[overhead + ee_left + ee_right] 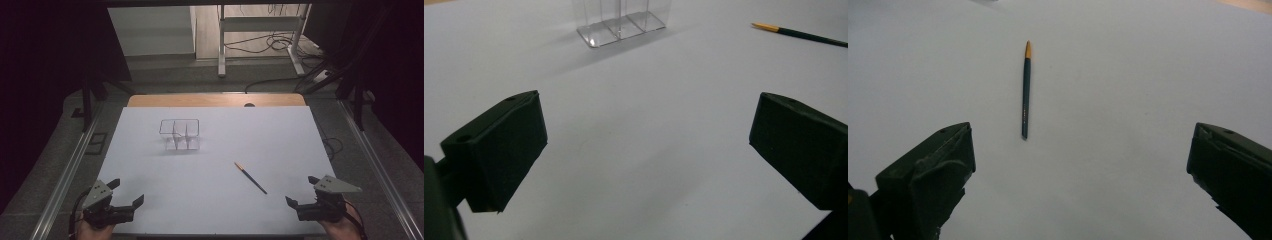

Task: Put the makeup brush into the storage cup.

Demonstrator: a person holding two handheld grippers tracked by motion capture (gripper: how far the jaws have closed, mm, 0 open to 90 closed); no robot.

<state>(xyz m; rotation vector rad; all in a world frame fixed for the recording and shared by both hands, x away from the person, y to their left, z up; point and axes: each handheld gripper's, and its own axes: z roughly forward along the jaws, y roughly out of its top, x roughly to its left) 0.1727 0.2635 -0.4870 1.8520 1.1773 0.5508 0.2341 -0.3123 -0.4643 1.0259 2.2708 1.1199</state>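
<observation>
Seemingly poised — both grippers empty, jaws apart — the pencil point(250, 178) lies near and ahead of the right gripper point(302, 191), long axis pointing toward it, well apart from the left gripper point(127, 192).

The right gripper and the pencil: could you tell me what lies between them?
Nothing: in the right gripper view, bare white table separates the open right gripper from the pencil.

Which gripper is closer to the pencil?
The right gripper. The pencil lies right of the table's middle, its dark end pointing toward that gripper; the left gripper sits across the white sheet, farther off.
</observation>
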